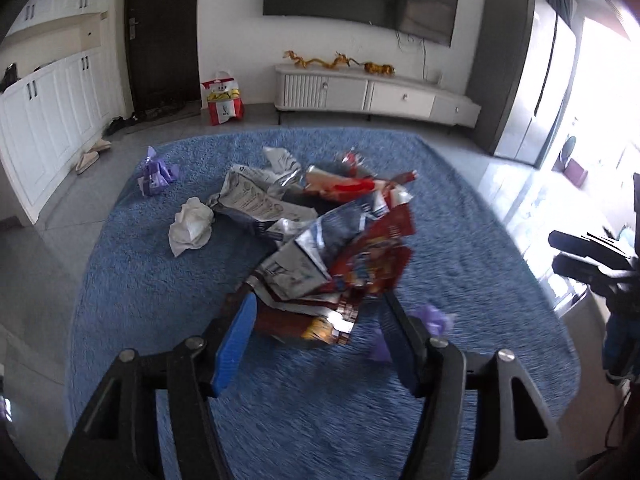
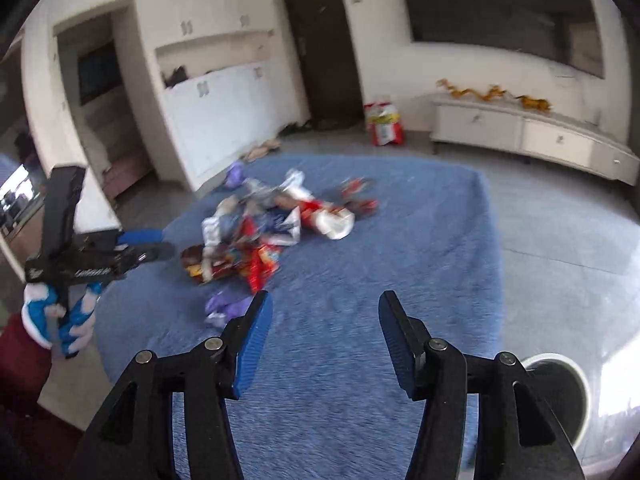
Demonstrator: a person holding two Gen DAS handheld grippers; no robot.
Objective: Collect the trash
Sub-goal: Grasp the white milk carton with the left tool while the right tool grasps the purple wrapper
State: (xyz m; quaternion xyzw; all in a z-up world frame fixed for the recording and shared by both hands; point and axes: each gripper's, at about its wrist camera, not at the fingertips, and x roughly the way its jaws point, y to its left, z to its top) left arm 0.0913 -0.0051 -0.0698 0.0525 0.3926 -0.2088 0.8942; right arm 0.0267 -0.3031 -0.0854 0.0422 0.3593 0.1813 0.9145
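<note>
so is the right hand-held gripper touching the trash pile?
Apart. The right wrist view shows the right hand-held gripper open and empty, with bare blue rug between its fingertips and the trash pile.

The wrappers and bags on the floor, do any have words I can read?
"KFC": on the red and white bag by the door, small, likely reading.
Pile of wrappers on the blue rug: printed, too blurred to read.
Purple wrapper: too small to read.
</note>
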